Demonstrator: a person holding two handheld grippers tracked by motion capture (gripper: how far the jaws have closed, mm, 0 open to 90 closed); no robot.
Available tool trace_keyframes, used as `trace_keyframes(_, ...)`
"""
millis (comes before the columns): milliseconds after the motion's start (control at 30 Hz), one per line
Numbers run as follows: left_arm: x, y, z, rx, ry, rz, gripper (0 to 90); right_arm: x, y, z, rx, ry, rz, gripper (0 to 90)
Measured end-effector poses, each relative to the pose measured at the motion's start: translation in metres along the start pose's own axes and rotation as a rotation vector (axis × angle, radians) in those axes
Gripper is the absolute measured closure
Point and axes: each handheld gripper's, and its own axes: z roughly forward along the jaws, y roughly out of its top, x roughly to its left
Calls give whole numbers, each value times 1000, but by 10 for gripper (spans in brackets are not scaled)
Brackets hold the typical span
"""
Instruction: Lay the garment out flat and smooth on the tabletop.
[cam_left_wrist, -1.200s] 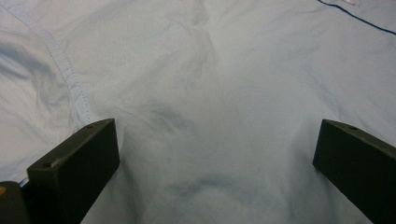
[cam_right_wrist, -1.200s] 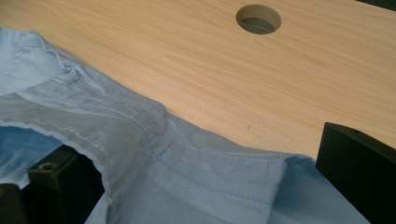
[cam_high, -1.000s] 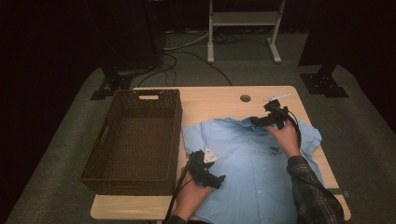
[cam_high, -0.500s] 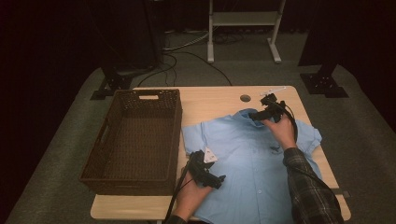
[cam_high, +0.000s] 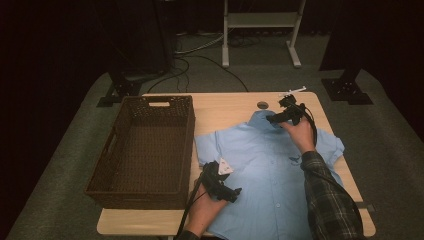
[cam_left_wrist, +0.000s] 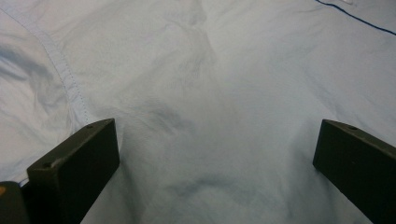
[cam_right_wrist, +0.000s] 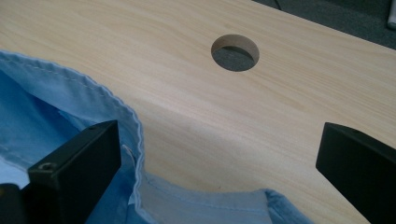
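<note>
Hovering over the collar of the light blue shirt, the right gripper is holding its jaws wide apart, with nothing between them but bare wood and the collar edge beside one jaw. The shirt is lying spread flat on the wooden table, front up, just beside the wicker basket, which is sitting empty. The left gripper is resting low over the shirt's near hem side, jaws also spread wide, cloth under them but none pinched.

Risks, as judged from here:
- The right jaws are approaching the collar at its outer edge; closing now is likely catching only one thin layer or just the stitched rim, which could slip out on lifting.
- The left jaws are sitting on flat, taut cloth (no fold raised), so a pinch there may be sliding off or dragging the whole shirt toward the basket.
- If only one side is gripping, the shirt is going to skew and wrinkle.

Surroundings: a round cable hole in the table is lying beyond the collar, away from the basket. A white tag is lying on the shirt near the left gripper. Nothing is blocking the path from shirt to basket except the basket's own near wall.
</note>
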Motion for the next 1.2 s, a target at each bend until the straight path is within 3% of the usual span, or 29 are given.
trace_keyframes(567, 0, 0, 0, 1, -5, 3, 0, -8, 28, 20, -24, 10, 50, 0)
trace_keyframes(800, 0, 0, 0, 4, -4, 6, 0, -8, 29, 2, -76, 15, 39, 0)
trace_keyframes(1200, 0, 0, 0, 3, -5, 3, 0, -4, -8, -38, -91, 57, -19, 0)
